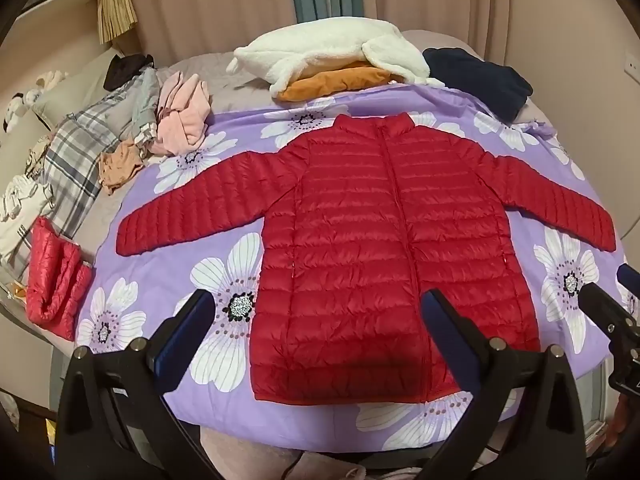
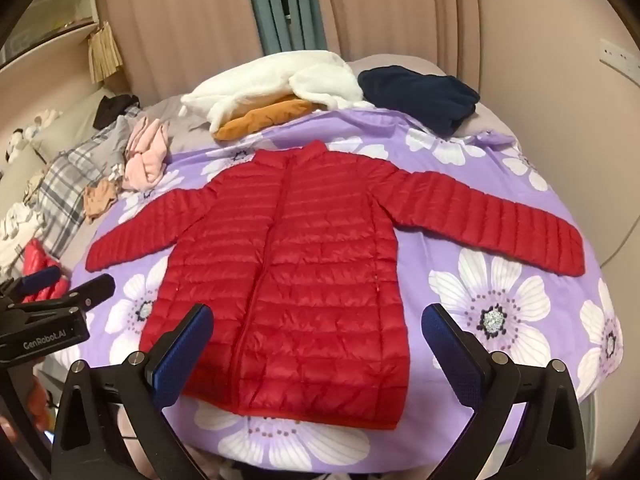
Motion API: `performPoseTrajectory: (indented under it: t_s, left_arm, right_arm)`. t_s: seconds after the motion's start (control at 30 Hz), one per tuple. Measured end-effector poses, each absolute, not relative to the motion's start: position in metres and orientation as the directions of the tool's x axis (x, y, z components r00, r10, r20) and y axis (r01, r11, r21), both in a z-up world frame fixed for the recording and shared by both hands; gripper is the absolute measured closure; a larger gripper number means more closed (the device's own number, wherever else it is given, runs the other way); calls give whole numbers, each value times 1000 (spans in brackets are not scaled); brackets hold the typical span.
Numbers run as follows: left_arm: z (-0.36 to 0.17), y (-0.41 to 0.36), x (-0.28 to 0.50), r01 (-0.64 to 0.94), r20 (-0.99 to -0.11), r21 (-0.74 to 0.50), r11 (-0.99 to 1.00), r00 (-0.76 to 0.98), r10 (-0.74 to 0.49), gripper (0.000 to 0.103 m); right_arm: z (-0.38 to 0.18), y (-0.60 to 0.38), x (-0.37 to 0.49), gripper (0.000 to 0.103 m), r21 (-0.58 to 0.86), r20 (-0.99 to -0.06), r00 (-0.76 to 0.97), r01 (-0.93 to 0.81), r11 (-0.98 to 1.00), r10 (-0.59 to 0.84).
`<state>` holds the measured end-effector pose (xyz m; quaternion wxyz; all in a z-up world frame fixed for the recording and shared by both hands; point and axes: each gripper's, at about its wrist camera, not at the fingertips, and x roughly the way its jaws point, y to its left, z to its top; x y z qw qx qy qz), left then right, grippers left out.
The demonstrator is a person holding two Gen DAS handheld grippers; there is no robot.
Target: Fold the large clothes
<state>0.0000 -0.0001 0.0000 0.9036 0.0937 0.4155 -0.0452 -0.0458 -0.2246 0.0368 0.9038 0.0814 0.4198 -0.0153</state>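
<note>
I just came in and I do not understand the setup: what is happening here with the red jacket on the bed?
A person holds a claw in each hand and is about to fold the red puffer jacket. It lies flat and zipped on the purple flowered sheet, both sleeves spread out, nothing folded yet. The left claw and the right claw both hover open above the hem, touching nothing. Other clothes lie around: a white fleece, a navy garment and a pink one.
</note>
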Motion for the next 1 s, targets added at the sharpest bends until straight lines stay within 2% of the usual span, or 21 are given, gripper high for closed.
performPoseTrajectory:
  t_s: [1.0]
  left_arm:
    - [-2,-4,0,152,-768,119,981,641,-6,0]
  right_arm:
    - [36,-225,-46,0,131,-763,645,96,987,39]
